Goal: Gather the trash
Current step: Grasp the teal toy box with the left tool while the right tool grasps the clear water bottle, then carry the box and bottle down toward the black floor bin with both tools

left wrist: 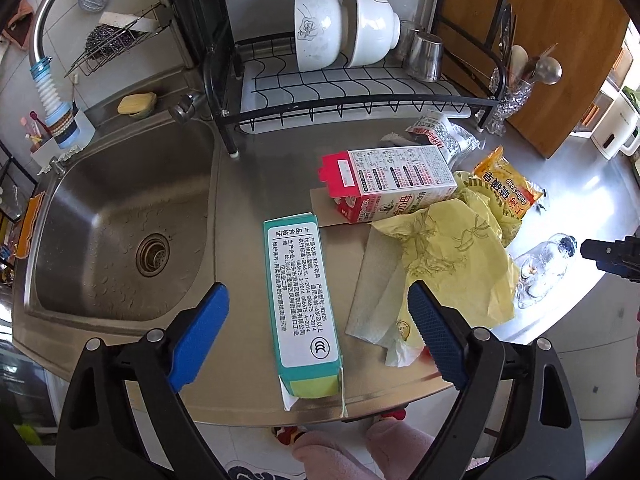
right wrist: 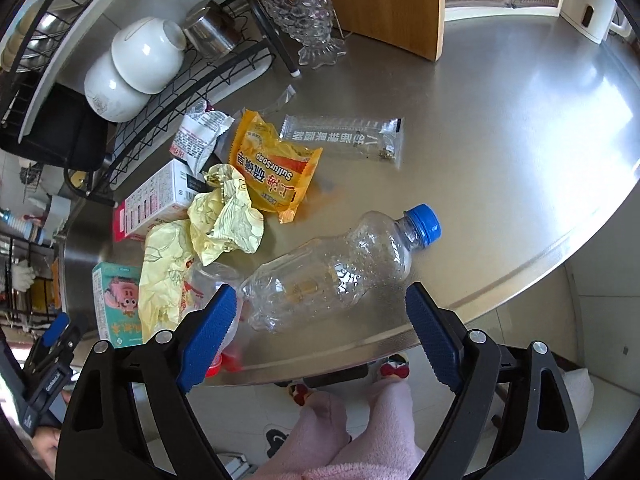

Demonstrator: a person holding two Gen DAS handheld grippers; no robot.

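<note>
Trash lies on the steel counter (left wrist: 256, 168). A teal carton (left wrist: 302, 308) lies lengthwise between the blue pads of my left gripper (left wrist: 318, 332), which is open and does not touch it. Beyond it are a red-and-white carton (left wrist: 384, 184), crumpled yellow paper (left wrist: 452, 256), a paper towel (left wrist: 376, 296) and an orange soap wrapper (left wrist: 508, 188). In the right wrist view a clear plastic bottle (right wrist: 332, 272) with a blue cap lies on its side between the pads of my right gripper (right wrist: 320, 332), open and apart from it. The teal carton (right wrist: 116, 304) shows at the left.
A steel sink (left wrist: 120, 232) sits left of the counter, a dish rack (left wrist: 352, 92) with white bowls behind. A clear snack wrapper (right wrist: 344, 136) and a glass holder (right wrist: 308, 12) lie further back. The counter's front edge (right wrist: 360, 344) is close; a person's legs in pink stand below.
</note>
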